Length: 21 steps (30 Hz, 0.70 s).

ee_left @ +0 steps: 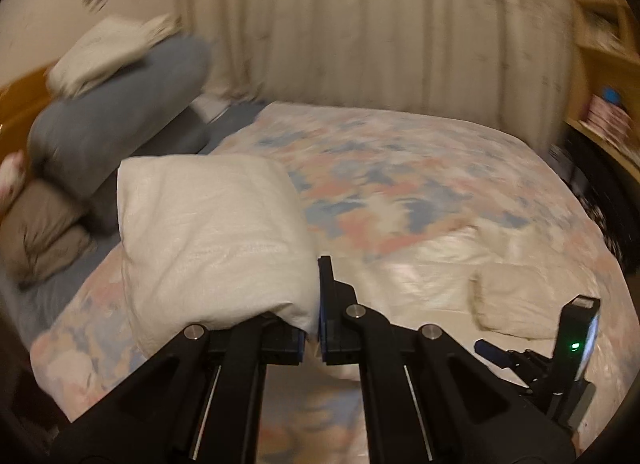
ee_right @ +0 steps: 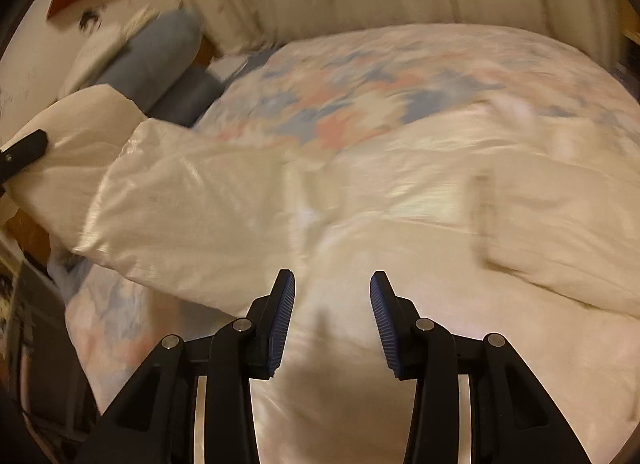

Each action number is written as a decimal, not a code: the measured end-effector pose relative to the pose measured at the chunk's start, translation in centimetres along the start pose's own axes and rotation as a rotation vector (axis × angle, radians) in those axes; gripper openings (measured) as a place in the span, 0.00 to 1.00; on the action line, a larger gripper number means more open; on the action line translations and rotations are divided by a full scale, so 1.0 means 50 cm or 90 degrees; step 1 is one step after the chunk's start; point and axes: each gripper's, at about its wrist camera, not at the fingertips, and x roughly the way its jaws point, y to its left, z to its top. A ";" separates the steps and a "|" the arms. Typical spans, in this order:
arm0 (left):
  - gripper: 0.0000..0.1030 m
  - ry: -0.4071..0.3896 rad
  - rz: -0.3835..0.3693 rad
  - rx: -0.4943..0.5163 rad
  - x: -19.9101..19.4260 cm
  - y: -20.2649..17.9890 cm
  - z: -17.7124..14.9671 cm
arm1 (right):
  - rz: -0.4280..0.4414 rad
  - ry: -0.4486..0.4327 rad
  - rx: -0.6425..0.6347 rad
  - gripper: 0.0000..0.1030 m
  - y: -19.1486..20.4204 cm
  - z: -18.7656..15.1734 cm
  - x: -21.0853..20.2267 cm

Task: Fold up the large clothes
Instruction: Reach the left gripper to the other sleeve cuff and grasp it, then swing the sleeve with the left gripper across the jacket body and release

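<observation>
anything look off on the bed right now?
Nothing damaged or spilled. The cream garment isn't flat: the left gripper, shut on one end, holds it lifted in a puffy bunch while the rest sprawls creased over the patterned bedspread. The right gripper is open and empty above it. Both views are motion-blurred.

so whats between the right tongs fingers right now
Nothing is gripped: the right tongs stand open, and only the white garment on the bed shows through the gap, in the right wrist view.

Left gripper (ee_left: pixel 316 304) seen clamped shut, pitched downward; right gripper (ee_right: pixel 332 324) held part-open, nothing gripped.
</observation>
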 end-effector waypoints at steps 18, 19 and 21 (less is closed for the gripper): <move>0.18 0.258 -0.211 0.092 0.209 -0.469 -0.250 | -0.130 -0.031 0.165 0.39 -0.448 -0.147 -0.243; 0.31 0.265 -0.220 0.081 0.213 -0.464 -0.258 | -0.126 -0.029 0.166 0.39 -0.452 -0.149 -0.239; 0.48 0.261 -0.239 0.059 0.217 -0.447 -0.262 | -0.114 -0.028 0.170 0.41 -0.456 -0.155 -0.236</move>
